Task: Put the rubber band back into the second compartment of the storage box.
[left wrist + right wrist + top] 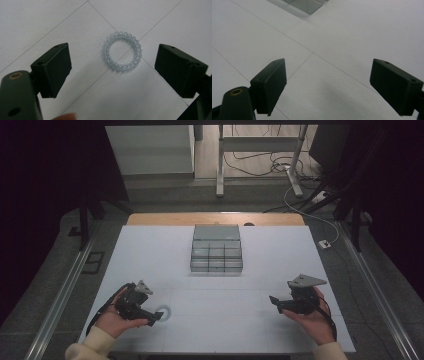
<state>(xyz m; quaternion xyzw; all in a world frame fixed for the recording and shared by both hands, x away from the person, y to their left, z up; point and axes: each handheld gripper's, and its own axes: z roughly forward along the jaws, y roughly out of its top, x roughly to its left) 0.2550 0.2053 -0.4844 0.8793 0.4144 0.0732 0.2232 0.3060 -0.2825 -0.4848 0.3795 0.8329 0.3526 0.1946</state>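
A small ring of clear beads, a bracelet-like loop with a pale bluish tint, lies flat on the white table. It sits ahead of the left gripper, beyond its fingertips and in line with the gap between them, nearer the right-hand finger in the left gripper view. Neither finger touches it. The jaws stand wide apart and released, holding nothing. The left hand grips the tool from below and behind, tilting it forward and down at the ring. Well apart from it, the right gripper rests in the right hand, roughly level and aimed inward, jaws likewise spread over bare table. Beyond both pairs of fingers stands a grey drawer box.
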